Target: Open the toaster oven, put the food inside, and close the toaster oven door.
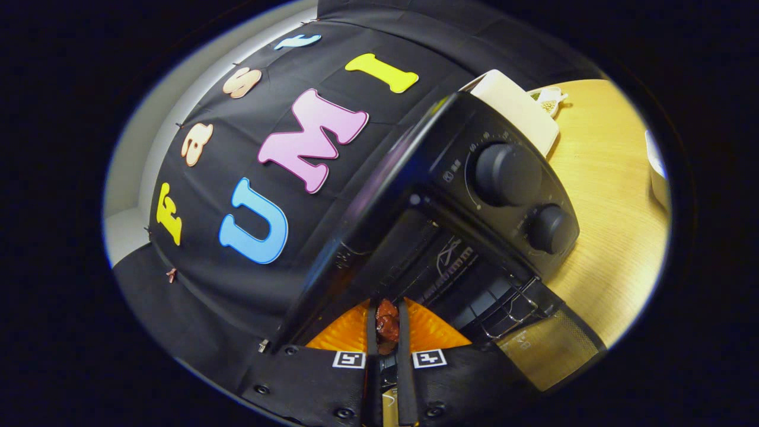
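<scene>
A: Count, please.

B: One toaster oven (474, 201), black, on a pale wooden bench (605, 237). Two round knobs on its control panel, the larger knob (507, 174) next to the smaller knob (547, 229). One hand-held gripper (388, 338), two fingers. One piece of food (387, 325), reddish-brown, glossy.

A: Gripper state?

B: Fingers drawn close together, clamped on the food; the piece sits pinched between the two fingers, both pressing its sides.

A: And where is that against the oven?

B: Right at the oven's mouth. The door (548, 350) is dropped open, its glass pane lying out beside the fingers towards the bench. Wire rack (513, 311) shows at the opening, just beside the fingers. Dark cavity straight ahead of the food.

A: Edges, room?

B: The oven's top edge runs just beyond the fingertips; the panel with the knobs flanks the opening on the bench side. Opening looks tight around the fingers. Bare bench surface stretches past the door and the knobs.

A: Anything else on the bench?

B: One cream box-shaped thing (522, 110) behind the oven, touching or nearly so, cannot tell which. A small white dish (550, 99) holding something greenish just past it. One white object (658, 172) at the far rim of the bench, mostly cut off.
</scene>
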Motion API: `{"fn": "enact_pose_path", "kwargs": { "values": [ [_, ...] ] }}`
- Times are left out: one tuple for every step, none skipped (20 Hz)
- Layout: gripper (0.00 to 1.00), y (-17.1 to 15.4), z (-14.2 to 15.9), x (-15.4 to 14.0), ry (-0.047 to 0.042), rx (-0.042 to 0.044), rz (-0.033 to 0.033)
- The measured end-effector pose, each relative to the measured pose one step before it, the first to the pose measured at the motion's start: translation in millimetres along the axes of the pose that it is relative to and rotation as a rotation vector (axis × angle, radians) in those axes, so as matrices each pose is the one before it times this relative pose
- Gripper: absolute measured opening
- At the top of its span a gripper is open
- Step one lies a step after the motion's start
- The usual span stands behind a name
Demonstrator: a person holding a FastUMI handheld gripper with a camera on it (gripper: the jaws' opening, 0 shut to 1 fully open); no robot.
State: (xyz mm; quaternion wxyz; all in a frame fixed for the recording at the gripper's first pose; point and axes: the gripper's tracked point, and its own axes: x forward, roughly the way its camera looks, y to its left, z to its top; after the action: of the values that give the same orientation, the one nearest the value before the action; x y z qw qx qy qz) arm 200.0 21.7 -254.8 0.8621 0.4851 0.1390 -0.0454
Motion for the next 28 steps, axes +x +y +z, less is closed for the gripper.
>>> {"fn": "enact_pose_path", "kwargs": {
  "values": [
    [0.14,-3.79,-1.07,2.67,-0.00944,-0.02122,-0.01572],
    [0.14,-1.42,-0.72,1.5,-0.00337,-0.01068,-0.0007],
    [0.14,-0.43,-1.8,0.49,0.00023,-0.00491,-0.00837],
    [0.14,-0.73,0.78,0.05,-0.00292,-0.00888,-0.00656],
    [0.15,-2.3,-0.99,-1.07,0.00095,-0.01537,-0.01694],
    [0.17,1.5,-0.73,-1.94,-0.00092,-0.0196,0.00324],
    [0.17,-3.9,0.02,0.76,0.00035,-0.03723,-0.02276],
    [0.21,-8.59,-1.89,-0.67,0.00551,-0.05176,-0.0345],
    [0.24,-3.38,-2.08,0.3,0.00758,-0.04004,-0.01219],
    [0.34,3.98,0.82,-2.18,-0.00278,-0.01961,0.02218],
    [0.44,3.96,-0.04,-1.27,0.00031,-0.01854,0.01328],
    [0.53,2.24,2.26,-2.87,-0.0106,-0.04213,0.00039],
    [0.63,1.46,3.0,-4.4,-0.01062,-0.05307,0.0011],
    [0.74,2.39,-0.32,-2.17,0.00382,-0.04473,0.00228],
    [0.86,1.77,-2.35,-3.82,0.01489,-0.02941,0.00491],
    [0.98,0.32,-3.36,-4.76,0.01761,-0.01769,-0.005],
    [0.98,0.06,-3.43,-5.27,0.02288,-0.01589,-0.00634],
    [0.98,0.93,-4.06,-7.14,0.02432,-0.02138,0.00187],
    [0.98,1.58,-3.95,-9.21,0.03189,-0.02638,0.005],
    [0.98,1.6,-1.89,-9.18,0.02184,-0.04059,0.00833],
    [0.98,-3.21,-0.16,-10.3,0.0174,-0.05268,-0.00859],
    [0.98,-2.61,-0.51,-9.66,0.01799,-0.04347,-0.01073],
    [0.98,0.75,-2.27,-8.47,0.02126,-0.03264,0.00235],
    [0.98,2.32,-3.12,-7.17,0.02949,-0.03375,0.00881],
    [0.98,-0.59,-3.72,-7.38,0.03551,-0.04134,0.00723],
    [0.98,0.45,-1.65,-6.9,0.02304,-0.03494,0.00584],
    [0.98,0.71,0.86,-5.34,0.01035,-0.02532,0.00126],
    [0.99,2.55,1.04,-5.91,0.00542,-0.02096,0.0078]
  ]
}}
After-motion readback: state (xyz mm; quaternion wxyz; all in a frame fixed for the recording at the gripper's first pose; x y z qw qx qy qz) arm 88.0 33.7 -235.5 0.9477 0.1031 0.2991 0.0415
